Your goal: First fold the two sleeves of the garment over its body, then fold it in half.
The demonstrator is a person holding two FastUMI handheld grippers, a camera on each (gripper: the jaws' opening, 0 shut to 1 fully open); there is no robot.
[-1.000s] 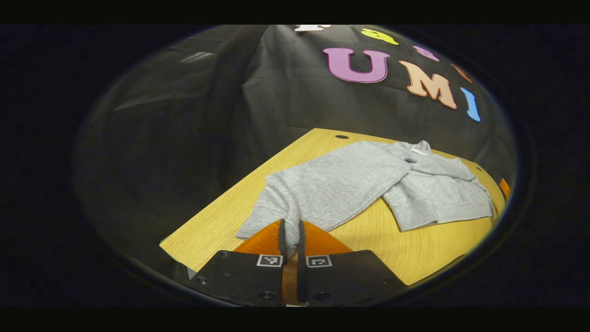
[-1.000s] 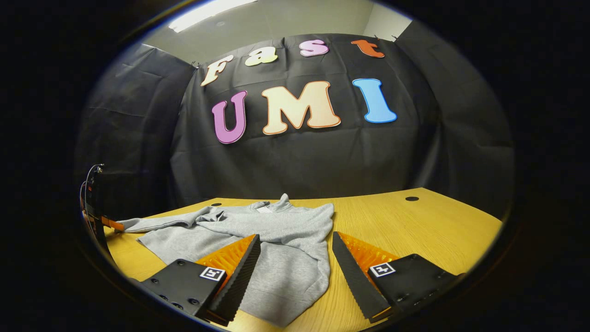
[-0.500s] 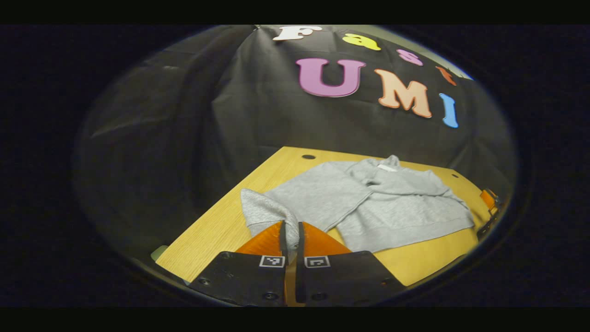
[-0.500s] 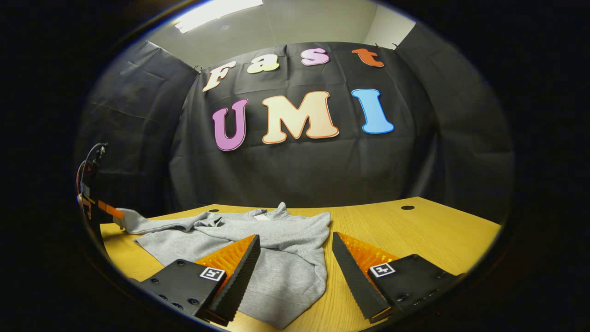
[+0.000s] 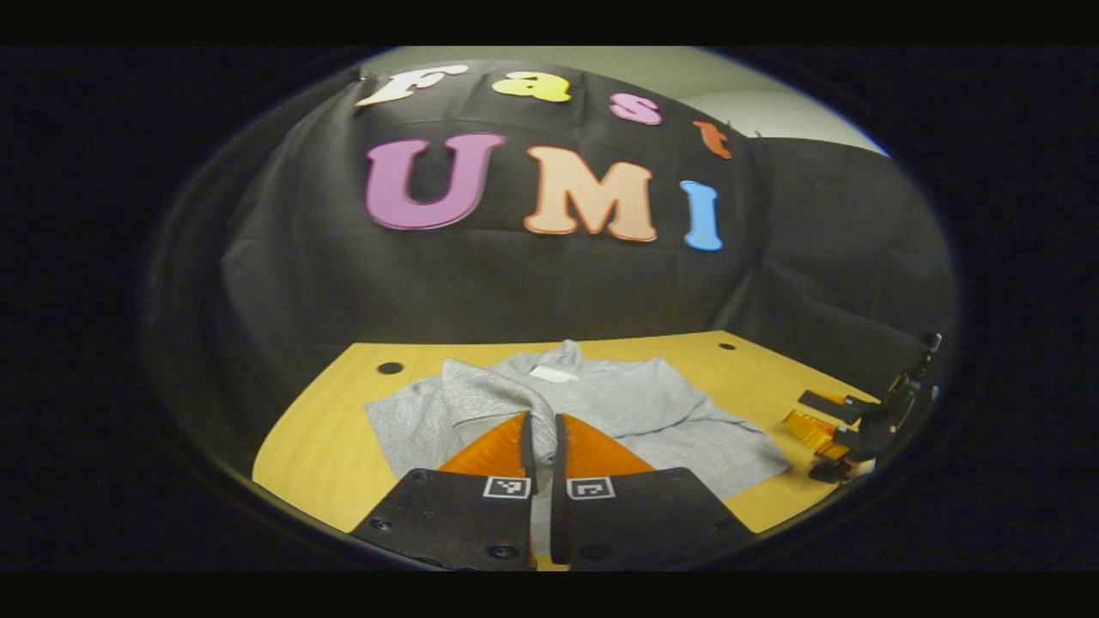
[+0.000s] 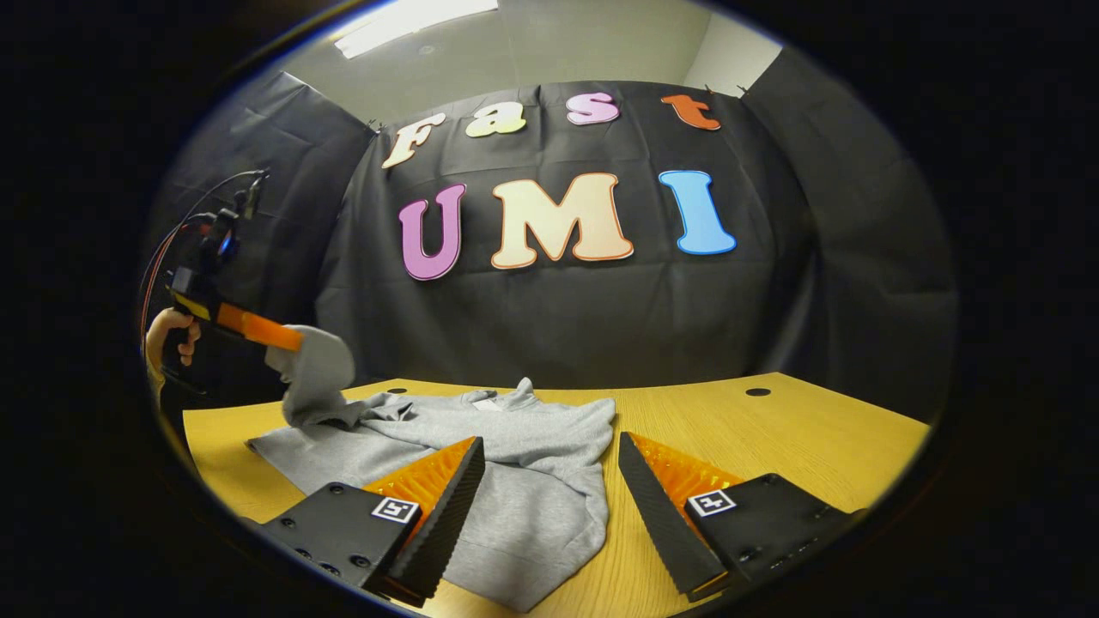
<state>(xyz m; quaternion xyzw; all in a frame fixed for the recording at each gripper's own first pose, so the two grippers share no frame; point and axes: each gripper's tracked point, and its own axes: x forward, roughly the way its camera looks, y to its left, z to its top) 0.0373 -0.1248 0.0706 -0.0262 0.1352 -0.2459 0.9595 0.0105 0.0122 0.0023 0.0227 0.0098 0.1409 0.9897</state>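
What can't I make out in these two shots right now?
- Left gripper view: the sweatshirt's near hem, hidden behind the left gripper.
- Right gripper view: the sleeve cuff, hidden between the left gripper's pads.
- Right gripper view: the hand, cut off at the edge.

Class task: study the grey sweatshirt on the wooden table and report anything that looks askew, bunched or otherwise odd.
Nothing is damaged. The sweatshirt lies rumpled, its hem running off square to the table edge. One sleeve hangs in the air, pinched in the left tongs, mid-fold. The right tongs sit open over the body.
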